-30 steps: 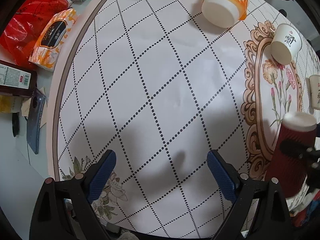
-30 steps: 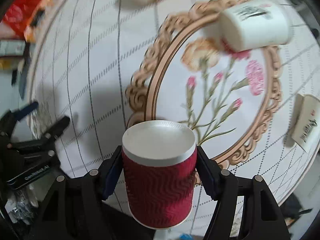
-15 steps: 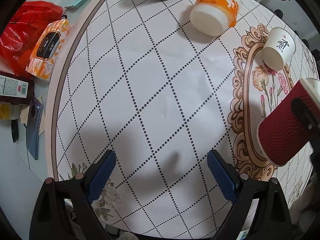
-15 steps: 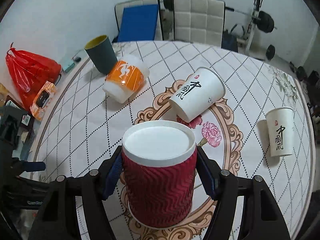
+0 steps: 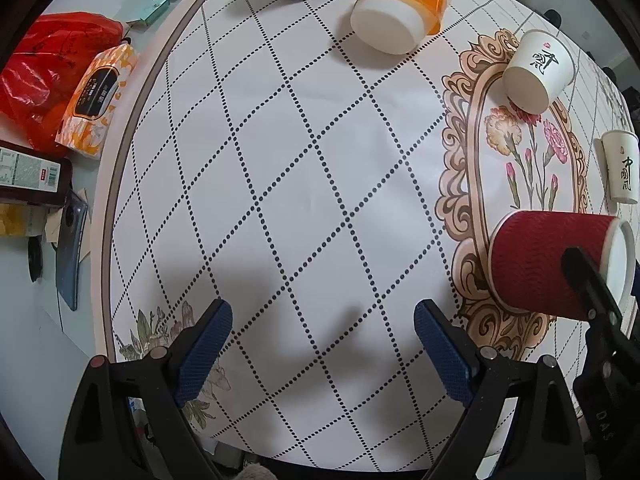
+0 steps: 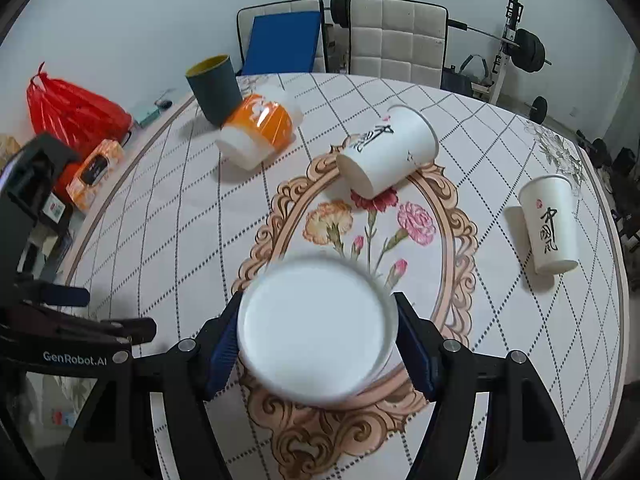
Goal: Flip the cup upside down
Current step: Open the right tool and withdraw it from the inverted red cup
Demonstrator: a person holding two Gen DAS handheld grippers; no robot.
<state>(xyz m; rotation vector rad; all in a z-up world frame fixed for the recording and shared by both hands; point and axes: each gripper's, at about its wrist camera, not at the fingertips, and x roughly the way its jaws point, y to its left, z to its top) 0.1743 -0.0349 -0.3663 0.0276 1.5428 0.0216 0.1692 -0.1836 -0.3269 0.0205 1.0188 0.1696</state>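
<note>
Gripping red cup (image 5: 548, 264) sideways, right tool (image 6: 318, 336), apparently airborne

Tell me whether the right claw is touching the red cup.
Touching. In the right wrist view, the right claw has both blue pads pressed against the sides of the red cup; the left wrist view shows a finger across its ribbed wall.

The left wrist camera sits just behind its own hand-held gripper (image 5: 322, 344) and looks steeply down on the bench (image 5: 304, 128), close above the checked cloth. The right wrist camera looks more level across the bench (image 6: 168, 216), past the orange tub (image 6: 260, 128), to the wall and gym gear behind it. Both views take in the orange tub (image 5: 400, 10), the red cup (image 5: 548, 264) whose pale end (image 6: 316, 330) fills the right view's foreground, and the flower oval near the tub.
</note>
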